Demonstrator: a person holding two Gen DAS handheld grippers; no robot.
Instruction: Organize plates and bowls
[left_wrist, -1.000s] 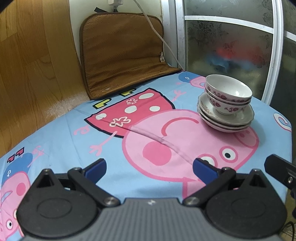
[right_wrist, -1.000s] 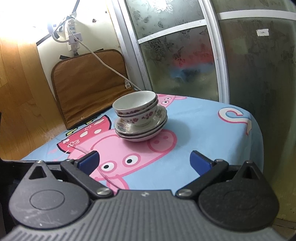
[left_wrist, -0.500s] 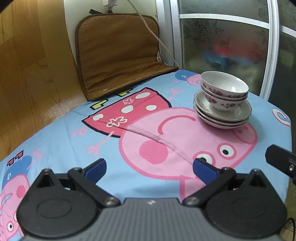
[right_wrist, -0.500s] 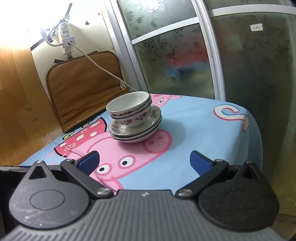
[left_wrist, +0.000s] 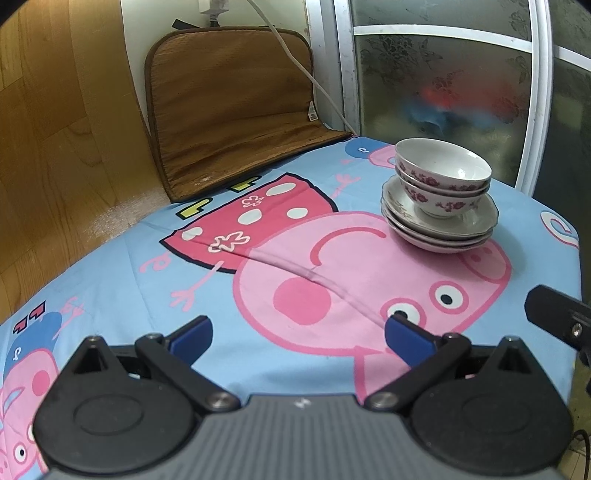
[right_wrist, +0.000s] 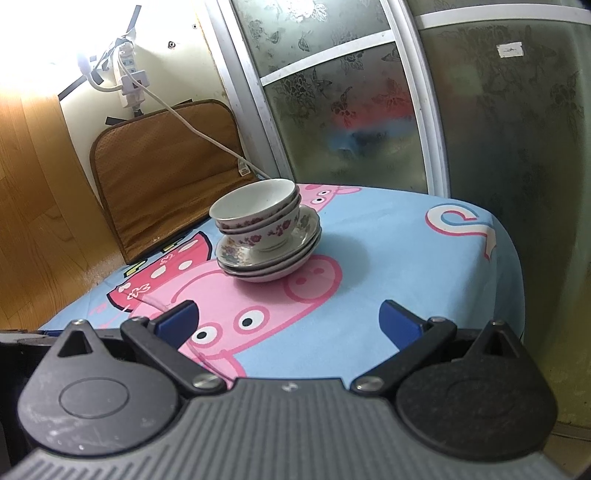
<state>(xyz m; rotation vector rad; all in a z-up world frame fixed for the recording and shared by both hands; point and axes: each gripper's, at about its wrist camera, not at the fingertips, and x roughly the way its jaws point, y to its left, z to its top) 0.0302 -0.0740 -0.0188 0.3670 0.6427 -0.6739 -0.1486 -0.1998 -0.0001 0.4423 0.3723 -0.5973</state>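
Both left tongs (left_wrist: 298, 334) and right tongs (right_wrist: 288, 319) spread wide and empty, well apart from nested floral bowls (left_wrist: 441, 173) stacked on plates (left_wrist: 439, 227) on the cartoon-cloth counter (left_wrist: 184, 277).

A home: cartoon tablecloth (left_wrist: 110, 280), frosted sliding door (right_wrist: 351, 110), wood-panelled wall (left_wrist: 55, 147)

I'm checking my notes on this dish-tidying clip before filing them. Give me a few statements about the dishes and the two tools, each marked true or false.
1. The bowls sit nested on top of the stacked plates. True.
2. The left tool is shut on a bowl. False: its fingers are spread and hold nothing.
3. The stack stands on the cartoon-pig tablecloth. True.
4. The right tool touches the plates. False: it is open and short of the stack.
5. A brown mat lies flat under the dishes. False: it leans against the wall, apart from them.
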